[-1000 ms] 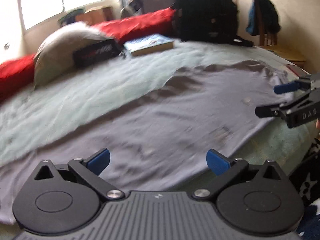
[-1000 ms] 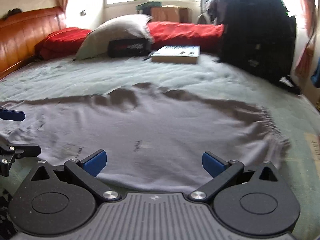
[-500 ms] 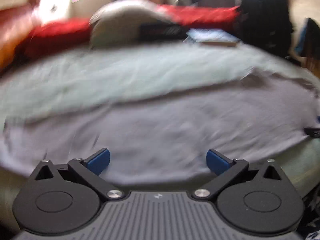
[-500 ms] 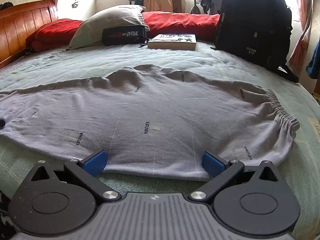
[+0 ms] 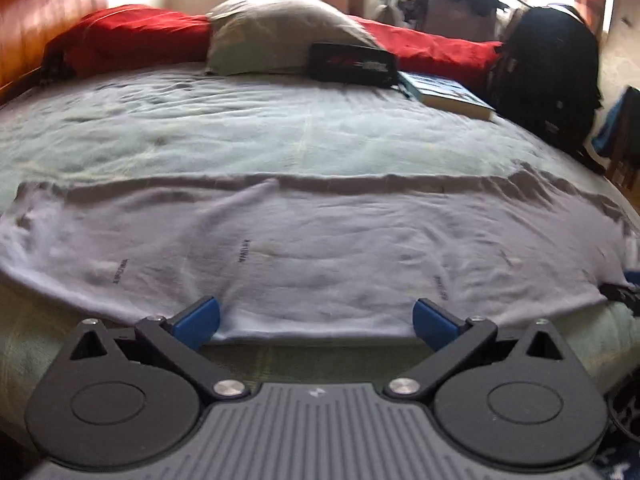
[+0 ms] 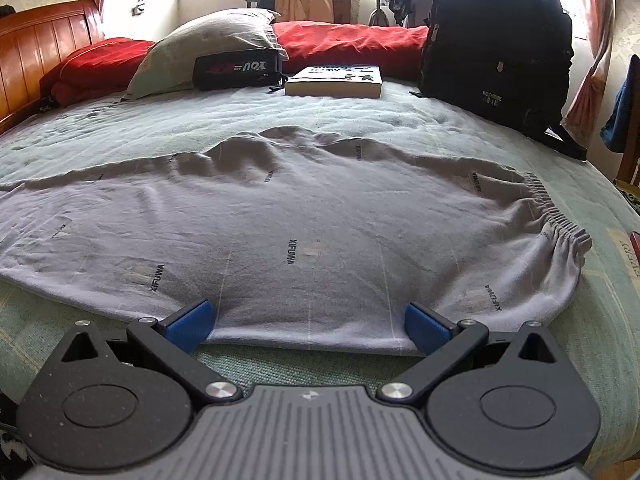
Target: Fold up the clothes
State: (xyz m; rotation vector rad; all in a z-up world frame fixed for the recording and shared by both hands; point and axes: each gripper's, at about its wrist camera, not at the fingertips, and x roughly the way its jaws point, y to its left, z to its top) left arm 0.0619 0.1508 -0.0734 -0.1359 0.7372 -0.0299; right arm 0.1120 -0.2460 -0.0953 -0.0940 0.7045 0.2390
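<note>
The grey garment (image 6: 304, 224) lies spread flat across the near half of the bed (image 6: 280, 120), its long axis running from 9 o'clock to 3 o'clock in both views. An elastic gathered waistband (image 6: 560, 220) sits at the 3 o'clock end in the right wrist view; small dark lettering is printed at intervals on the cloth. The far edge carries a raised ripple toward 12 o'clock. The right gripper (image 6: 306, 324) stands with its jaws spread wide, the blue fingertips (image 6: 188, 322) resting at the garment's near hem at 6 o'clock, one on each side; nothing is clamped between them. The left gripper (image 5: 316, 318) is likewise wide apart at the near hem in its own view, blue fingertips (image 5: 198, 316) touching or just over the cloth edge; which of the two cannot be told. At 3 o'clock in the left wrist view a dark part of the other tool shows at the hem. Toward 12 o'clock on the bed: a grey pillow (image 6: 208, 52), a black pouch (image 6: 236, 69) leaning against it, a book (image 6: 334, 80) just beside the pouch, and a black backpack (image 6: 496, 48) at 1 o'clock. A red blanket (image 6: 352, 40) lies behind these, and a wooden headboard (image 6: 44, 52) stands at 10 o'clock.
</note>
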